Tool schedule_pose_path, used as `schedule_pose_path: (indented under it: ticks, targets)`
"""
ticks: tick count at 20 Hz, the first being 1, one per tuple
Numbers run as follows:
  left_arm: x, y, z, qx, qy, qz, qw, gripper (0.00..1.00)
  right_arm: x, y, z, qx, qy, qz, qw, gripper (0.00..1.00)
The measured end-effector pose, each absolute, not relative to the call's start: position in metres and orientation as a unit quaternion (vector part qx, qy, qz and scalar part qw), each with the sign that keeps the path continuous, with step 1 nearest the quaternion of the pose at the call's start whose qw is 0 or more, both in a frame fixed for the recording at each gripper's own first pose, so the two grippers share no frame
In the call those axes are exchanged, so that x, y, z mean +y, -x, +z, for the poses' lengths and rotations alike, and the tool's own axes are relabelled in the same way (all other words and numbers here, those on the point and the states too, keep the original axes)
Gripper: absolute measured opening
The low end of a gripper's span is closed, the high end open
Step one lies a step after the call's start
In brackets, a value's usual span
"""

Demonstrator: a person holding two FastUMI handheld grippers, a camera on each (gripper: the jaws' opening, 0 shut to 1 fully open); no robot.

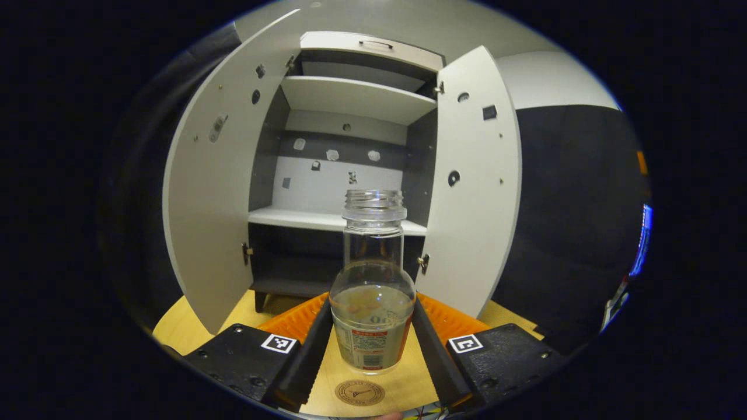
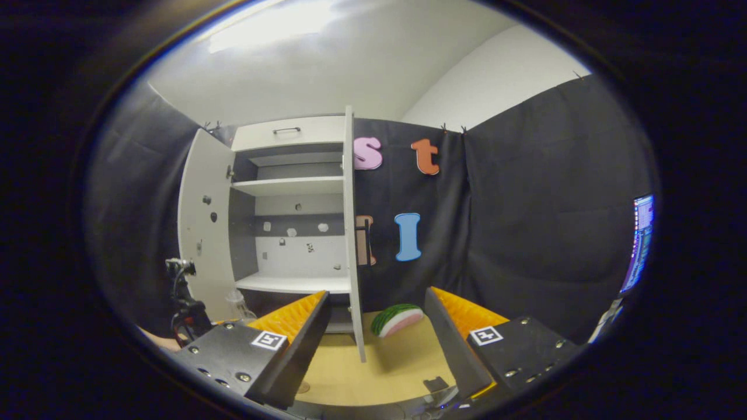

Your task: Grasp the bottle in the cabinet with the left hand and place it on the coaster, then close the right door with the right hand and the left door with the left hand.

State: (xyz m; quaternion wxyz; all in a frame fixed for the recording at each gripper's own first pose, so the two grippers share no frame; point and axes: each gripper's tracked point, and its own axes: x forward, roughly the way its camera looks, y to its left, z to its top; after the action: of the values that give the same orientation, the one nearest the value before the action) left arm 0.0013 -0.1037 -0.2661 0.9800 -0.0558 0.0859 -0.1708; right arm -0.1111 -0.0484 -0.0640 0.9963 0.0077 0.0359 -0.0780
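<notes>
While your left hand-held gripper (image 1: 373, 344) holds the uncapped glass bottle (image 1: 373, 280) by its wider lower body, both fingers pressing on the labelled part, the bottle stands upright outside the cabinet (image 1: 350, 146), low over the table (image 1: 175, 326) with the round coaster (image 1: 359, 392) just in front of its base. Expect rigid, smooth, breakable glass that is light when nearly empty: keep this low hold, since the neck is narrower and slicker. Your right hand-held gripper (image 2: 376, 344) is wide open and empty, facing the edge of the right door (image 2: 350, 233); the left door (image 1: 216, 175) also stands open.
</notes>
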Motion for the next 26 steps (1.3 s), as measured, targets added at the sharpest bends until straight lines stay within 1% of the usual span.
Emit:
schedule_pose_path:
  ticks: [1,3,5,7,9,11,12,14,16,18,20,21,22,25,26]
  targets:
    - [-0.105,0.001,-0.288,0.097,0.052,-0.181,0.977,0.8,-0.048,0.105,-0.064,0.037,0.001,-0.079,0.996,0.98]
    - [-0.115,0.003,-0.318,0.083,0.066,-0.212,0.972,0.81,-0.048,0.098,-0.059,0.035,0.022,-0.082,0.996,0.99]
    - [-0.119,0.004,-0.359,0.089,0.04,-0.234,0.967,0.8,-0.038,0.093,-0.058,0.039,0.017,-0.075,0.996,0.99]
    - [-0.127,0.005,-0.391,0.087,0.009,-0.264,0.96,0.81,-0.023,0.087,-0.063,0.046,-0.002,-0.064,0.997,0.98]
    - [-0.122,-0.001,-0.411,0.076,-0.025,-0.271,0.959,0.81,-0.021,0.075,-0.066,0.055,-0.021,-0.079,0.995,0.98]
    - [-0.122,-0.006,-0.432,0.098,0.002,-0.279,0.955,0.8,-0.01,0.064,-0.06,0.048,-0.037,-0.075,0.995,0.98]
    - [-0.126,-0.002,-0.44,0.122,0.025,-0.289,0.949,0.8,-0.01,0.058,-0.058,0.042,-0.039,-0.077,0.995,0.98]
    - [-0.126,-0.006,-0.446,0.123,0.033,-0.29,0.949,0.81,-0.023,0.049,-0.055,0.034,-0.035,-0.099,0.994,0.98]
    - [-0.123,-0.007,-0.455,0.134,0.025,-0.288,0.948,0.8,-0.022,0.042,-0.052,0.033,-0.05,-0.106,0.993,0.98]
    - [-0.129,-0.007,-0.451,0.118,0.019,-0.305,0.945,0.82,-0.028,0.038,-0.047,0.025,-0.057,-0.114,0.992,0.98]
    - [-0.128,0.003,-0.458,0.128,-0.018,-0.326,0.937,0.81,-0.035,0.034,-0.044,0.015,-0.049,-0.122,0.991,0.98]
    - [-0.129,0.006,-0.455,0.116,-0.024,-0.334,0.935,0.82,-0.038,0.034,-0.042,0.013,-0.042,-0.126,0.991,0.98]
    - [-0.129,0.008,-0.453,0.121,-0.021,-0.339,0.933,0.82,-0.041,0.034,-0.038,0.008,-0.032,-0.129,0.991,0.98]
    - [-0.125,0.014,-0.456,0.143,-0.02,-0.35,0.926,0.82,-0.034,0.033,-0.023,-0.009,-0.017,-0.107,0.994,0.98]
    - [-0.123,0.014,-0.455,0.147,-0.026,-0.348,0.925,0.83,-0.042,0.032,-0.023,-0.009,-0.014,-0.11,0.994,0.98]
